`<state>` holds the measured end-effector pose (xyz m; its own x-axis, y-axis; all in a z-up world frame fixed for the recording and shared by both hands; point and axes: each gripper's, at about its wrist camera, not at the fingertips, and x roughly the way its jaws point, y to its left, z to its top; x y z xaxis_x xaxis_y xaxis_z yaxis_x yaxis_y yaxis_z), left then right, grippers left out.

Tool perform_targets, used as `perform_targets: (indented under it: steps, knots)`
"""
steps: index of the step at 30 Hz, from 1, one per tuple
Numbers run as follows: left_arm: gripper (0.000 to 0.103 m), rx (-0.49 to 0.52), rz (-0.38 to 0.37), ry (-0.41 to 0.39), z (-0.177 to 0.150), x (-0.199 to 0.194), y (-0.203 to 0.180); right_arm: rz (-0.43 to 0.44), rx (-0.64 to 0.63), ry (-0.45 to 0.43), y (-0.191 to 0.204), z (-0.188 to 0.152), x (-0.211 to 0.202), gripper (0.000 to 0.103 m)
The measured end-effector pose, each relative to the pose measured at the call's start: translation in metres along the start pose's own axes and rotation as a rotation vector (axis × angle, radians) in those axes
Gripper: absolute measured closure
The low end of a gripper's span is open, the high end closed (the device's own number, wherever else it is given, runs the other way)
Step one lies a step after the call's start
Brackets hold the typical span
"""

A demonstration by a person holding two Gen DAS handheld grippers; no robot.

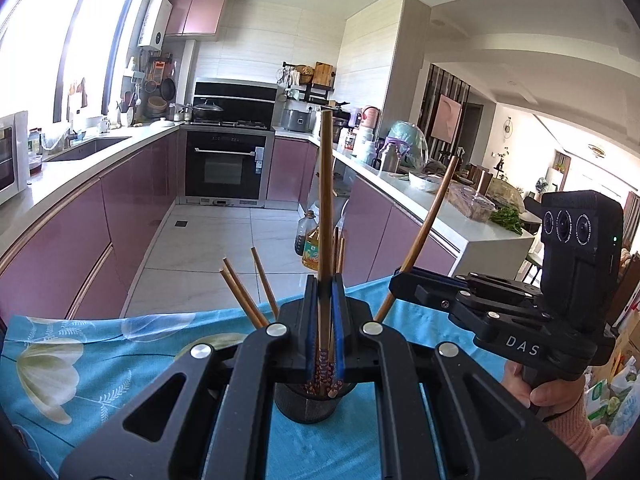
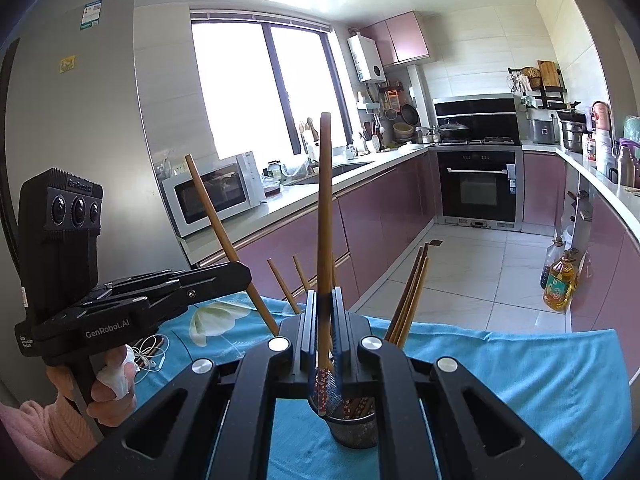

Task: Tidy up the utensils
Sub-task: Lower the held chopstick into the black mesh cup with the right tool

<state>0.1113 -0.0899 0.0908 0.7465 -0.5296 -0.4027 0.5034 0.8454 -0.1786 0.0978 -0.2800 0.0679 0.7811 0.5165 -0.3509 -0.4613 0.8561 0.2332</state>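
Kitchen worktop w/ blue floral cloth (image 1: 80, 344): left tool (image 1: 325, 312) pinches one chopstick (image 1: 326, 208) upright above the dark mesh holder (image 1: 308, 404); right tool (image 2: 325, 320) likewise pinches a 2nd chopstick (image 2: 325, 208) over the holder's rim. Other chopsticks (image 2: 408, 300) lean inside the holder, tips splayed.

Both tools are matte black plastic with linked arms pinned by round silver rivets behind the jaws, whose inner faces are lined blue. The right gripper (image 1: 404, 280) reads "DAS" in white; the left gripper (image 2: 240, 276) reads "GenRobot.AI". Behind each sits a black box with three round lenses. Pink knit sleeves cover both wrists; a white wrap covers one left-hand finger (image 2: 120, 376).
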Motion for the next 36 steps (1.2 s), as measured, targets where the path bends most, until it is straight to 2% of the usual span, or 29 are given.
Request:
perform_targets:
  steps: [19, 36]
  knots:
    - [0.095, -0.005, 0.014, 0.020, 0.000, 0.013, -0.001, -0.023, 0.015, 0.010, -0.009, 0.001, 0.011, 0.097]
    - [0.095, 0.015, 0.057, 0.110, -0.017, 0.035, 0.000, -0.047, 0.040, 0.082, -0.023, -0.015, 0.033, 0.097]
